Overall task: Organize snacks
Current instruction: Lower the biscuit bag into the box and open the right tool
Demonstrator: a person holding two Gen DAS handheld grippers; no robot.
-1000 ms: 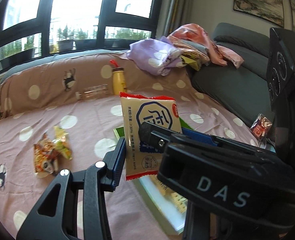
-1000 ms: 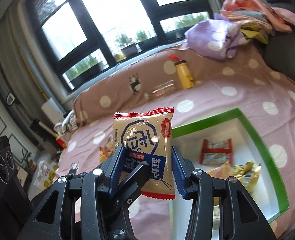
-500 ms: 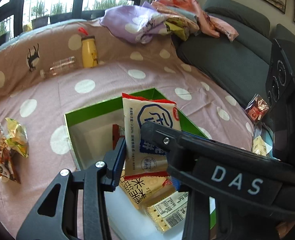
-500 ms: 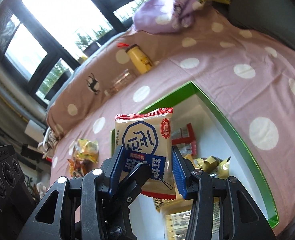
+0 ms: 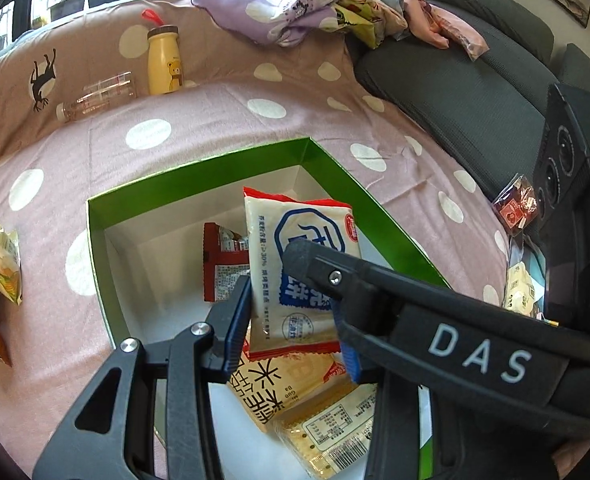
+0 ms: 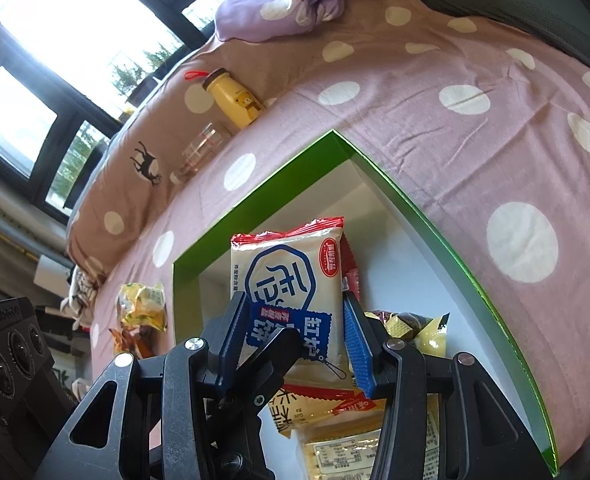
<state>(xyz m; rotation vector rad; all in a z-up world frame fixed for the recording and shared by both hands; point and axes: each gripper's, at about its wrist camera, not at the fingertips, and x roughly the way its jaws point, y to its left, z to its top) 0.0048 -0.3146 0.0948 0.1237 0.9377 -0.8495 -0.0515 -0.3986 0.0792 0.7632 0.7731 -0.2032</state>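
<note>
Daylight pours in from the windows (image 6: 67, 28), which blow out to near white in the right wrist view. The polka-dot bedspread (image 5: 223, 128) is evenly and softly lit, with only faint shadows inside the green box (image 5: 199, 168). Both views bend strongly at the edges and darken to black corners. Close-up black parts look slightly soft; the mid-distance is sharp.

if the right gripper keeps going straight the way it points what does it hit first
Probably the red snack packet on the white floor of the green-rimmed box, behind the cream packet held by the right gripper; depth is unclear.
</note>
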